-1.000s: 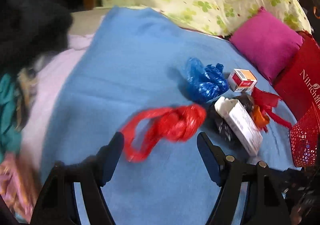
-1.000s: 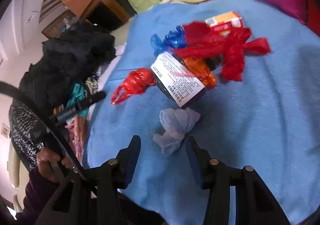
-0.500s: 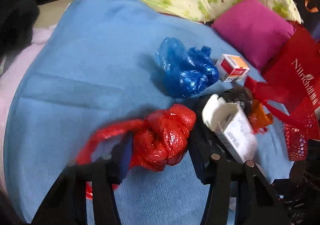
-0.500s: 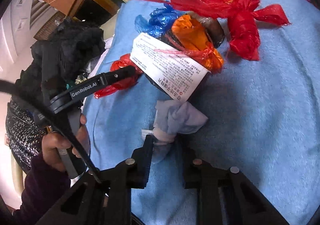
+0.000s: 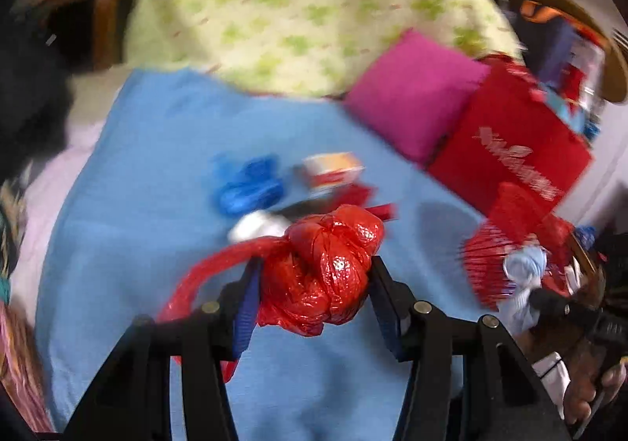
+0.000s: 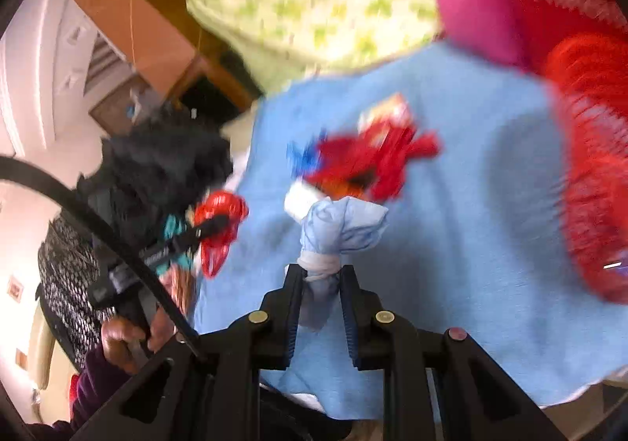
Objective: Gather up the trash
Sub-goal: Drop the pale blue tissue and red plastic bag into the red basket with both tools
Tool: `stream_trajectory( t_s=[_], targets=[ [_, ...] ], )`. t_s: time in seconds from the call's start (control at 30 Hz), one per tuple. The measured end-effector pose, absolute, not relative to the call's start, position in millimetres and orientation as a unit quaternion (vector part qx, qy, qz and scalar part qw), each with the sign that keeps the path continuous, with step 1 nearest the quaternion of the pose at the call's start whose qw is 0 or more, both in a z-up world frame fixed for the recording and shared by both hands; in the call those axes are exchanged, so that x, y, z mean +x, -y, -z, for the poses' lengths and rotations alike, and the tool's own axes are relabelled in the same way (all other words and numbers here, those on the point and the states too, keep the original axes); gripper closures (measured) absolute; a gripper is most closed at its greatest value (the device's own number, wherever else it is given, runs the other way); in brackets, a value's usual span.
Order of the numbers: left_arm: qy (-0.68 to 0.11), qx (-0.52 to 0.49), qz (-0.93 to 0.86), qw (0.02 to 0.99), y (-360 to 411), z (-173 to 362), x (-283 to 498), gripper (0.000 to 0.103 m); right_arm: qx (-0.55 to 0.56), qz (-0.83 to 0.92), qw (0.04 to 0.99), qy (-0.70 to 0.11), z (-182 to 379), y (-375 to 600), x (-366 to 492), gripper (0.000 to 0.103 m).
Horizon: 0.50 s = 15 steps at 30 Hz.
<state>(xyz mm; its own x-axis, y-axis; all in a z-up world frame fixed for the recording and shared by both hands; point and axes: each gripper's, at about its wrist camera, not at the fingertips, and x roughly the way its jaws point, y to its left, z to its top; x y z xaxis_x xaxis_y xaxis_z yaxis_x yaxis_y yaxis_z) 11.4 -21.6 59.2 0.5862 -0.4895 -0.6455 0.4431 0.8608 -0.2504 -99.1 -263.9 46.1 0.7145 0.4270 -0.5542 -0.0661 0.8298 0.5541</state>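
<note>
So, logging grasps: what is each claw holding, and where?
Left claw: red bag, by its bunched body. Right claw: pale blue bag, at its knotted neck.

bags: 4 (image 5: 325, 268) | boxes: 2 (image 5: 333, 170) | baskets: 1 (image 5: 494, 268)

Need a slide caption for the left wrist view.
Left gripper clamps a knotted red plastic bag above the blue blanket.

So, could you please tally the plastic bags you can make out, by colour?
Red plastic bags: 2, one in the left gripper, one loose on the blanket
Dark blue plastic bag: 1
Pale blue plastic bag: 1, in the right gripper
Total: 4
</note>
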Motion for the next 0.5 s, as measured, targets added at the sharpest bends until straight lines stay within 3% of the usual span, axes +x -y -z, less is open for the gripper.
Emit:
stream_trajectory(
  t_s=[0.2, 0.5],
  targets=[
    [-0.336, -0.004, 0.356, 0.872, 127.7, -103.4, -18.9, 0.049, 0.257, -0.063, 0.922, -0.281, -93.4, 335.7, -164.6, 0.082],
    [-0.346, 0.025, 0.429, 0.834, 279.6, -116.3, -36.0, 0.047, 0.285, 0.065, 0.928, -0.23, -105.2, 436.7, -212.9, 0.082]
  ],
)
